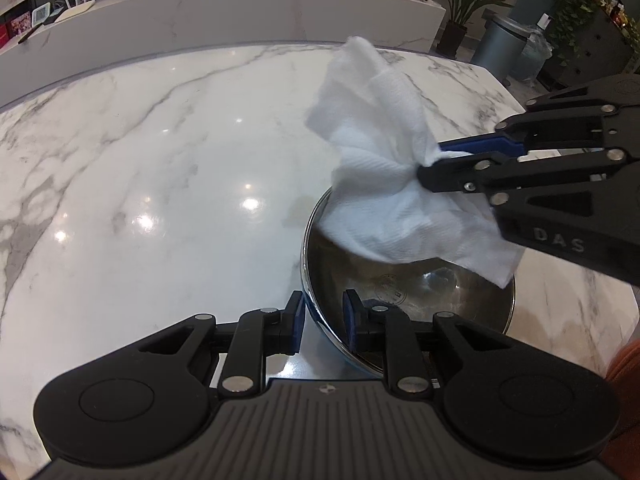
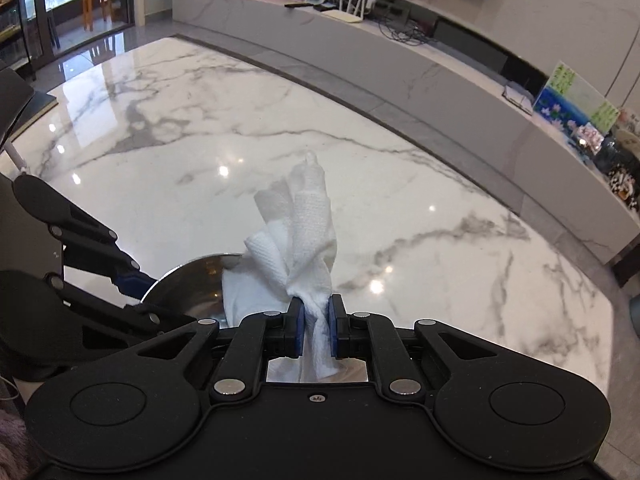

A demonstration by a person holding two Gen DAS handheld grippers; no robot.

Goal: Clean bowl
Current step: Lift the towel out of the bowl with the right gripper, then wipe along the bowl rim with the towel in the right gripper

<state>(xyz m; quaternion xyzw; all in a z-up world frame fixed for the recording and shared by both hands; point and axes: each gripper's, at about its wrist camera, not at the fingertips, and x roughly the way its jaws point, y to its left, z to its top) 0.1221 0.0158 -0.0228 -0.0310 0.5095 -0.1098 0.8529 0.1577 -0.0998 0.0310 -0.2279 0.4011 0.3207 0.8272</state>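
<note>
A shiny steel bowl point(image 1: 404, 292) rests on the white marble table point(image 1: 160, 184), tipped toward its near rim. My left gripper point(image 1: 322, 320) is shut on that near rim, one pad outside and one inside. From the right comes my right gripper point(image 1: 430, 170), shut on a crumpled white paper towel point(image 1: 384, 184) that hangs over the bowl's far side and partly hides its inside. In the right wrist view the paper towel point(image 2: 304, 236) sticks up from between the blue pads of my right gripper point(image 2: 317, 328). The bowl point(image 2: 192, 284) shows to its left, with the left gripper point(image 2: 132, 280) on it.
A long marble ledge point(image 2: 400, 60) runs behind the table with a router, cables, pictures and small items on it. Potted plants point(image 1: 464, 4) and a grey bin point(image 1: 504, 44) stand beyond the table's far right corner. The table edge point(image 2: 612, 320) curves round at the right.
</note>
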